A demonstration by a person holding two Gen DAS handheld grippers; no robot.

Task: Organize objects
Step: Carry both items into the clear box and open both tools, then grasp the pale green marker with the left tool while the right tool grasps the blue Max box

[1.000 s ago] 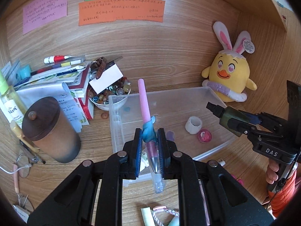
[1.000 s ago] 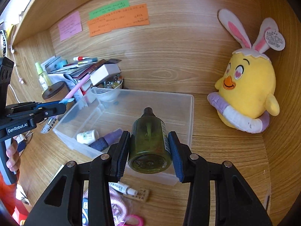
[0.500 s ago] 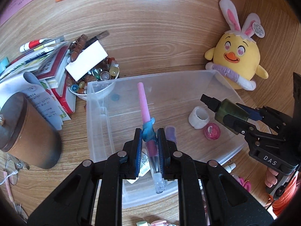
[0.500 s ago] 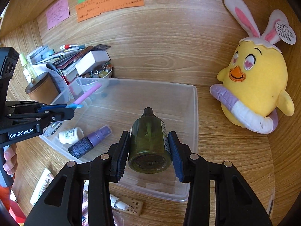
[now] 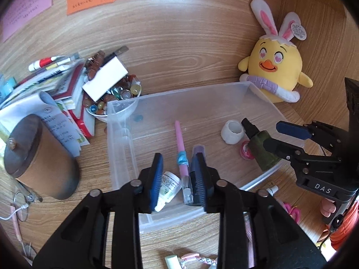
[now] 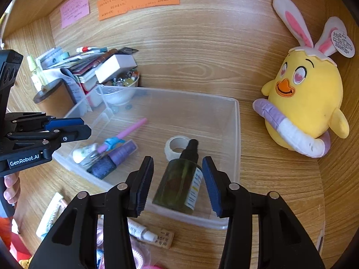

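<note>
Dropping things into the clear bin [image 6: 235, 134] looks like the step in hand: both grippers hang over it with fingers spread and nothing held. The left gripper [image 5: 178, 180] stands open over the pink pen [image 5: 182, 154], which lies on the bin floor beside a purple spray bottle [image 6: 114, 157] and a small white bottle [image 5: 168, 185]. The right gripper [image 6: 177, 183] is open around the green bottle [image 6: 179, 183], which rests tilted inside the bin with its black cap against a tape roll [image 6: 176, 148]; whether the pads touch it I cannot tell, though gaps show on both sides. A small pink pot [image 5: 245, 150] sits near the roll. The next move probably calls for lifting both grippers straight up and clear of the bin walls, then reaching for loose items left on the surface in front: a small tube [image 6: 141, 232], a wooden tag [image 6: 165, 237] and a braided pink cord [image 5: 197, 259]. The near bin wall and the other gripper crowd that path. A plush chick [image 6: 307, 98], a bowl of beads [image 5: 112, 103], stacked books [image 5: 67, 85] and a brown lidded cup [image 5: 42, 157] ring the bin and look already settled.
</note>
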